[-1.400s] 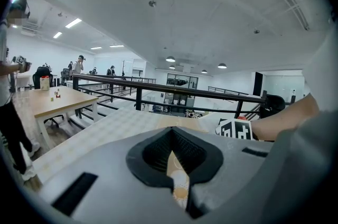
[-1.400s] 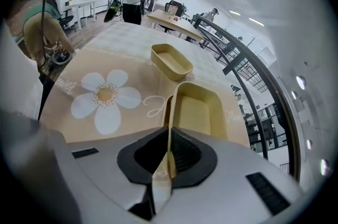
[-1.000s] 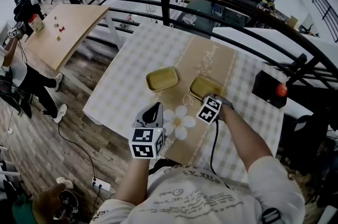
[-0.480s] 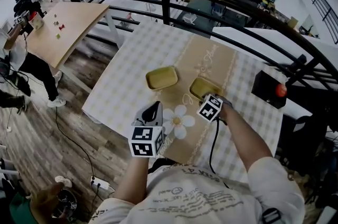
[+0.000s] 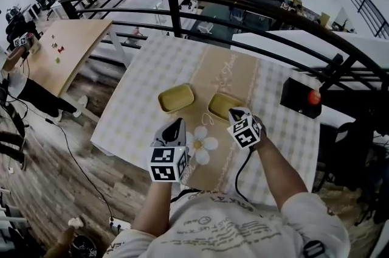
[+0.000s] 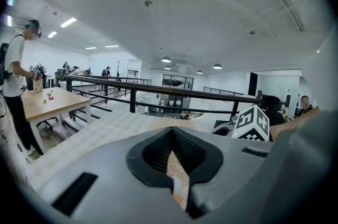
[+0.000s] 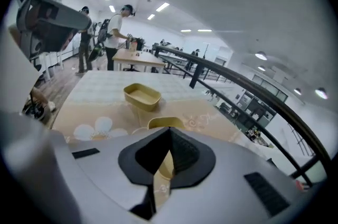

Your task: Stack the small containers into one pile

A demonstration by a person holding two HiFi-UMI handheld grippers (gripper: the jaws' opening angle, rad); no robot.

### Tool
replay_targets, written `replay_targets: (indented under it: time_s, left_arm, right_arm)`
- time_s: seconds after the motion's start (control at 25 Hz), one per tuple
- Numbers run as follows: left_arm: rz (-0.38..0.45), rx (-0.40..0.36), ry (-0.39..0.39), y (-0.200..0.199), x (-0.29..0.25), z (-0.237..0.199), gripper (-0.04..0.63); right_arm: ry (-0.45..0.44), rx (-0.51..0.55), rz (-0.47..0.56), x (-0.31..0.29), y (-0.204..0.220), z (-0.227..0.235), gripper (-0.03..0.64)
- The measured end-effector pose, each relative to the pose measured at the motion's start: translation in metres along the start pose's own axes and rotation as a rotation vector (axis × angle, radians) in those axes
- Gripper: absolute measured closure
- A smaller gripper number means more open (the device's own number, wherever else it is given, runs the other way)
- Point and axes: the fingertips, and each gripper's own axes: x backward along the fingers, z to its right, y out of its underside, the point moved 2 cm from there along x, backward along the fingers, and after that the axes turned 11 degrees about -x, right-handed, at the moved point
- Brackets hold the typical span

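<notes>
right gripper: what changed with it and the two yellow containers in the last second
The right gripper lifted away from the right-hand shallow yellow rectangular container; its jaws have just closed, nothing between them. Unchanged: that container and the left-hand yellow container sit apart on the checked tablecloth; the left gripper hovers shut.

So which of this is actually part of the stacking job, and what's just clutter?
Job: yellow container by the right hand-held gripper; other yellow container.
Lying about: black box with red button; wooden side table with small items.
</notes>
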Motion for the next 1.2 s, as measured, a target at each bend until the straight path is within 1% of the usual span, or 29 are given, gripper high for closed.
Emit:
replay_targets:
  time_s: [0.12, 0.24, 0.32, 0.48, 0.56, 0.64, 0.76, 0.84, 0.96, 1.04, 1.08, 1.16, 1.2]
  left_arm:
    - [0.013, -0.013, 0.026, -0.007, -0.005, 0.007, 0.589]
    - [0.026, -0.026, 0.048, -0.013, -0.009, 0.013, 0.589]
    - [0.033, -0.035, 0.059, -0.016, -0.011, 0.014, 0.589]
    - [0.041, -0.042, 0.072, -0.019, -0.012, 0.010, 0.589]
    - [0.043, -0.039, 0.070, -0.018, -0.012, 0.005, 0.589]
    - [0.046, -0.035, 0.064, -0.016, -0.010, -0.002, 0.589]
    - [0.043, -0.025, 0.048, -0.011, -0.006, -0.015, 0.589]
    - [0.036, -0.014, 0.033, -0.006, -0.001, -0.027, 0.589]
    - [0.025, 0.003, 0.006, 0.004, 0.005, -0.049, 0.589]
    - [0.017, 0.014, -0.014, 0.012, 0.010, -0.063, 0.589]
    - [0.013, 0.020, -0.024, 0.016, 0.013, -0.071, 0.589]
    - [0.005, 0.034, -0.046, 0.022, 0.018, -0.087, 0.589]
    - [-0.002, 0.042, -0.058, 0.026, 0.021, -0.096, 0.589]
  right_arm:
    - [0.056, -0.093, 0.112, 0.023, -0.013, 0.010, 0.614]
    - [0.069, -0.122, 0.222, 0.041, -0.028, 0.011, 0.614]
    - [0.051, -0.114, 0.292, 0.048, -0.042, 0.005, 0.614]
    - [0.011, -0.066, 0.416, 0.057, -0.073, -0.015, 0.614]
    - [0.006, -0.053, 0.464, 0.057, -0.087, -0.024, 0.614]
    - [-0.001, -0.046, 0.489, 0.053, -0.098, -0.034, 0.614]
    - [-0.033, -0.017, 0.480, 0.038, -0.108, -0.053, 0.614]
    - [-0.059, 0.026, 0.455, 0.026, -0.113, -0.068, 0.614]
    - [-0.109, 0.103, 0.395, 0.001, -0.113, -0.093, 0.614]
    - [-0.157, 0.168, 0.335, -0.022, -0.106, -0.110, 0.612]
    - [-0.180, 0.207, 0.301, -0.033, -0.102, -0.118, 0.597]
    - [-0.213, 0.295, 0.235, -0.053, -0.094, -0.131, 0.529]
    - [-0.225, 0.337, 0.206, -0.063, -0.092, -0.137, 0.522]
